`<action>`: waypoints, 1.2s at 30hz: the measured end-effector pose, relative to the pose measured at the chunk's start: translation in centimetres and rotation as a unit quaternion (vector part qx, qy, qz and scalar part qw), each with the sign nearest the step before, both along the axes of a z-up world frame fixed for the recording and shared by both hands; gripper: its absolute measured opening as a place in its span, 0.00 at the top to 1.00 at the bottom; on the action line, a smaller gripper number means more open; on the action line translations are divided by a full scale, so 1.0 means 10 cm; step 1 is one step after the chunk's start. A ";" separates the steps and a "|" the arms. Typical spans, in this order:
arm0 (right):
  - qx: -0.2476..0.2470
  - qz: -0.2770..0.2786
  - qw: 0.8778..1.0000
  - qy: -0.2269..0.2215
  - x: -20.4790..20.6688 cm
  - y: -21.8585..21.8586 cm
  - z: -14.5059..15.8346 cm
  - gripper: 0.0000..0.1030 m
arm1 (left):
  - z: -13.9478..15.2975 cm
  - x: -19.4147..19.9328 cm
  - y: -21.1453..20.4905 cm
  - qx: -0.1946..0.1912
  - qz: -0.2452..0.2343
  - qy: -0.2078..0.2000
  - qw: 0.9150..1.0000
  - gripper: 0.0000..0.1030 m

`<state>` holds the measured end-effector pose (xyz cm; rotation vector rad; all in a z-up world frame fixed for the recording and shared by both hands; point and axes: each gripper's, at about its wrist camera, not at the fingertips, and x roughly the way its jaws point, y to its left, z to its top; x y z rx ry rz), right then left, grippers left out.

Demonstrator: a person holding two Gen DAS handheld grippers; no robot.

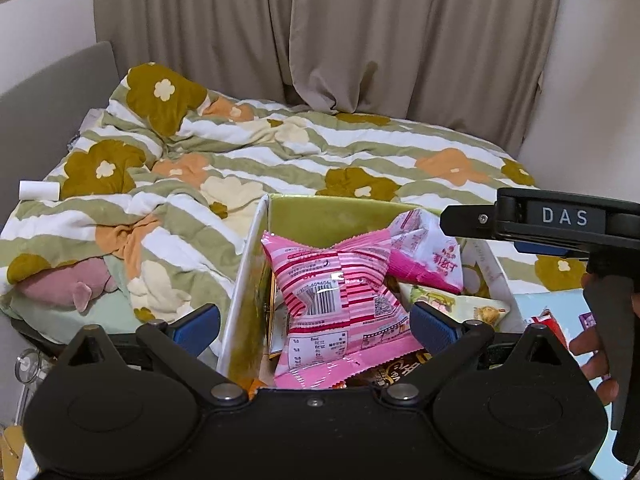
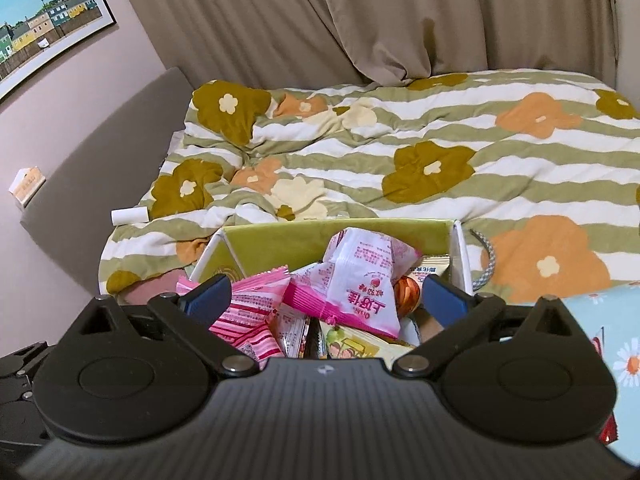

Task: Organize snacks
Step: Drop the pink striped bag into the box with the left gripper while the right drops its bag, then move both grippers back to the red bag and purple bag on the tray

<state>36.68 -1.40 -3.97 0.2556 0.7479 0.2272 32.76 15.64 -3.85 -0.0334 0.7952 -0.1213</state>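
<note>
An open cardboard box [image 1: 304, 208] with green inner walls sits on the bed, filled with several snack packs. A pink striped pack [image 1: 336, 304] lies on top at the near side. Behind it is a white-and-pink pack [image 2: 360, 280], and yellow-green packs [image 2: 352, 346] lie underneath. My left gripper [image 1: 316, 328] is open over the box's near left corner, straddling the box's left wall and the striped pack without pressing on either. My right gripper [image 2: 327, 300] stands wide open above the white-and-pink pack, holding nothing. Its black finger [image 1: 464, 222] reaches in over the box from the right.
The box rests on a rumpled floral striped quilt [image 2: 400, 160]. A white roll [image 2: 130, 216] lies at the left, and a pink plush item [image 1: 68, 288] near the bed's corner. A braided cord [image 2: 490, 260] and light blue floral fabric [image 2: 616, 320] are right of the box. Curtains hang behind.
</note>
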 end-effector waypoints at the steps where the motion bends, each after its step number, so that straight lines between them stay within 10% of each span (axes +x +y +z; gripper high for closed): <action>1: -0.003 -0.001 1.000 -0.004 -0.03 0.00 0.03 0.00 | 0.02 -0.02 0.00 0.000 -0.001 -0.003 1.000 0.01; 20: -0.046 -0.125 0.990 -0.047 -1.32 -0.68 0.42 0.00 | 0.21 -0.61 -0.53 -0.039 -0.082 -0.046 0.995 0.01; 36: -0.114 -0.214 0.970 -0.027 -1.89 -2.29 0.24 0.00 | 0.02 -0.61 -2.27 -0.005 -0.186 -0.031 0.982 0.01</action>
